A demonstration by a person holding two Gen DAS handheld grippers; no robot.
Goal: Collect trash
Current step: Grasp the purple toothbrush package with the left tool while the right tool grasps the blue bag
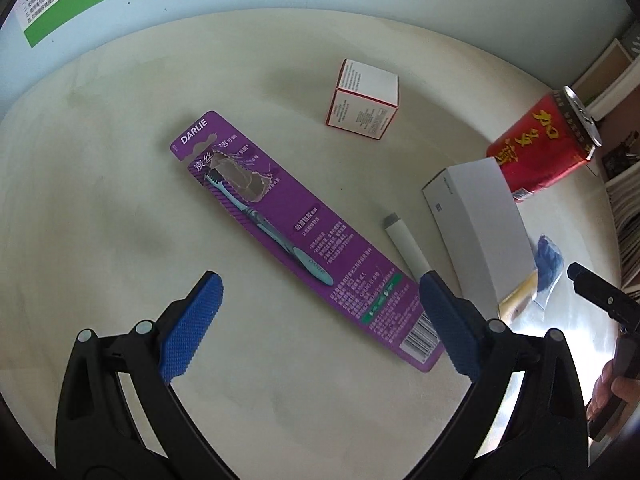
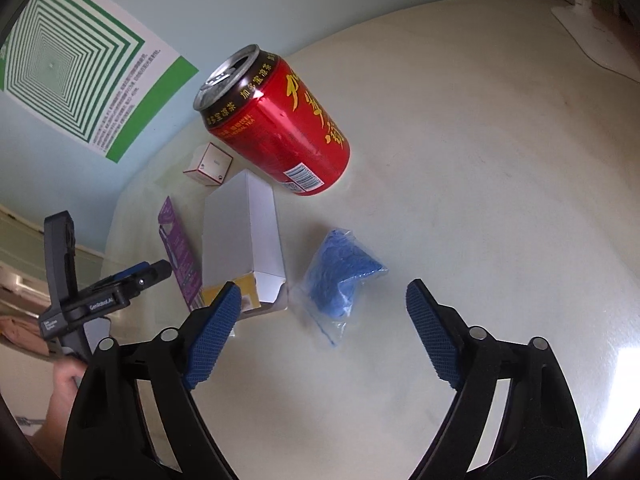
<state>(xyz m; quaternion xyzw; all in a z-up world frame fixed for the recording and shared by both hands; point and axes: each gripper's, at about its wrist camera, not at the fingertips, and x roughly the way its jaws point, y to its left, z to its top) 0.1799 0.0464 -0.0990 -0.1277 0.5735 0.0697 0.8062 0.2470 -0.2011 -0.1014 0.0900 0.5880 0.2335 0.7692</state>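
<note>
My left gripper (image 1: 320,280) is open and points down over the lower end of a purple toothbrush package (image 1: 280,232) lying flat on the cream table (image 1: 100,200). In the right wrist view, my right gripper (image 2: 324,285) is open, with a clear bag of blue material (image 2: 340,272) just ahead of its fingertips, and nothing is gripped. A red drink can (image 2: 280,128) lies on its side beyond the bag. A long white box (image 2: 242,240) with an open end rests left of the bag. Farther back sit a small red-edged white box (image 1: 364,98) and a white tube (image 1: 406,246).
A green-striped poster (image 2: 72,64) hangs on the pale blue wall behind the table. Shelves with books (image 1: 624,208) stand at the right. A white stand base (image 2: 592,36) sits at the table's far right. A person's hand (image 1: 612,392) holds the right gripper's handle.
</note>
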